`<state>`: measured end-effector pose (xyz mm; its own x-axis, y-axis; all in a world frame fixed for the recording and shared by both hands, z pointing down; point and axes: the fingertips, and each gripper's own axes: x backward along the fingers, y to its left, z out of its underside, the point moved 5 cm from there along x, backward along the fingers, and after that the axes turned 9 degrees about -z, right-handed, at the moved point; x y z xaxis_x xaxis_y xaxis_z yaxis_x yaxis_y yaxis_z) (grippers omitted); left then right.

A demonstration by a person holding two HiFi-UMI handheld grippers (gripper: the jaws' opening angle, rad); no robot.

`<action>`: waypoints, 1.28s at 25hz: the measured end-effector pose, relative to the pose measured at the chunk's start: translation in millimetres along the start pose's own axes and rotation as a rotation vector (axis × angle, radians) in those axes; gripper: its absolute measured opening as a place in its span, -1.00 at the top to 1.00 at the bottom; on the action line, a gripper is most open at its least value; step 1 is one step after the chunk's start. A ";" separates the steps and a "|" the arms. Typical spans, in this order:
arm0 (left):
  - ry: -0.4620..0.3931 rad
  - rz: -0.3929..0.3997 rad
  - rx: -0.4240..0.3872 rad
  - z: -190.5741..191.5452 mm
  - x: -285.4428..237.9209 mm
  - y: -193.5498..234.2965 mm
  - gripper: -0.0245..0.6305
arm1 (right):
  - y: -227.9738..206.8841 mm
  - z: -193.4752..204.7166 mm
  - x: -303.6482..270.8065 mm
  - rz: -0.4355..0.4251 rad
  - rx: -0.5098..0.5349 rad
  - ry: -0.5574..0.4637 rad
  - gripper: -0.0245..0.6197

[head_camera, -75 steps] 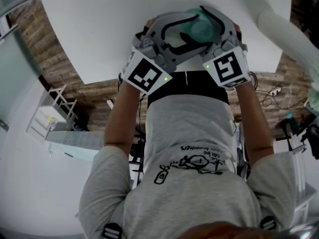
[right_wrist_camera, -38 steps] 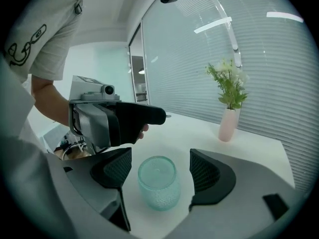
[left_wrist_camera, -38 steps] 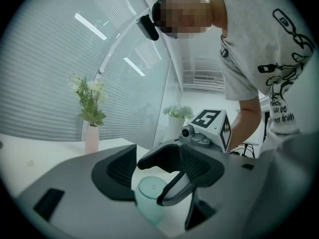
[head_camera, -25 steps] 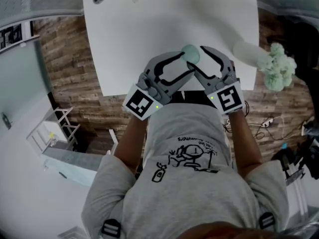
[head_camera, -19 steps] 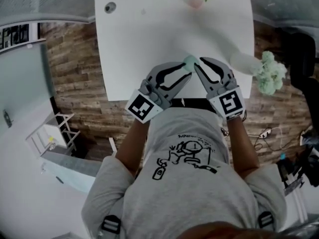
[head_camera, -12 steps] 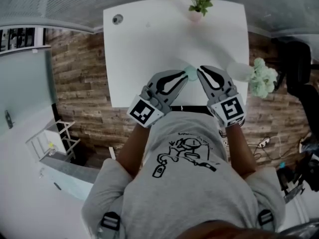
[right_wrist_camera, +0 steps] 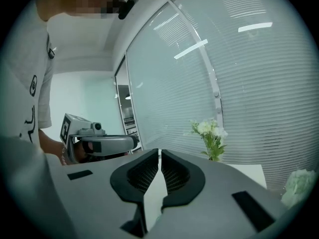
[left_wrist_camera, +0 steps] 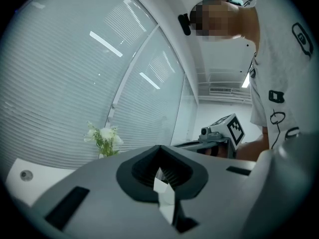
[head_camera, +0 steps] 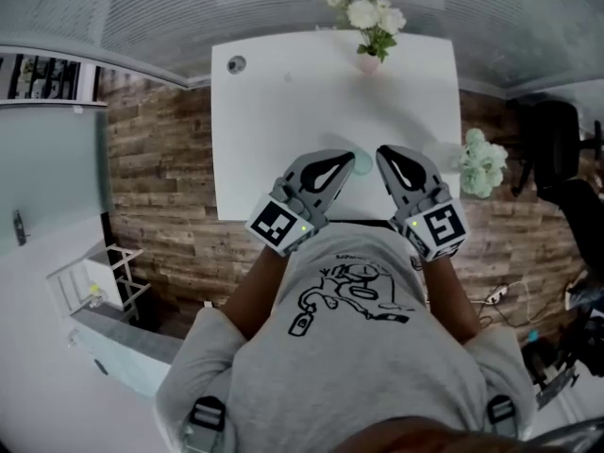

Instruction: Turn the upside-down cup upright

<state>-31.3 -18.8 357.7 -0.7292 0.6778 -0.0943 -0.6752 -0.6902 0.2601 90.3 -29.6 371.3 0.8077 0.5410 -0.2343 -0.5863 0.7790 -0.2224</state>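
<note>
Both grippers clenched and empty; cup on the table between their tips.

Head view: small teal cup (head_camera: 361, 162) on a smooth white table (head_camera: 283, 130), showing between the tips of the left gripper (head_camera: 345, 158) and the right gripper (head_camera: 383, 151); too small to tell which way up it stands. At the far edge a pink vase (head_camera: 370, 59) holds white flowers (head_camera: 366, 12). Left gripper view: ribbed black pads (left_wrist_camera: 173, 173), jaws just closed, nothing between. Right gripper view: jaws just closed to a thin slit, nothing in it; slatted blinds (right_wrist_camera: 249, 83) behind.

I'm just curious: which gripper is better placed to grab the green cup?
Left, narrowly: in the head view the left gripper tip sits beside the cup; the right gripper is slightly farther. Both have just closed, empty.
</note>
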 end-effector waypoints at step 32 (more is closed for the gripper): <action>-0.047 -0.078 0.011 -51.2 20.3 -26.0 0.92 | 50.6 -71.4 22.0 -0.039 0.037 -0.092 0.80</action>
<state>-34.3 -0.1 299.9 -0.6684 0.7405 -0.0699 -0.7283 -0.6324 0.2638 74.0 -0.9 287.3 0.8331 0.5357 -0.1380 -0.5531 0.8103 -0.1936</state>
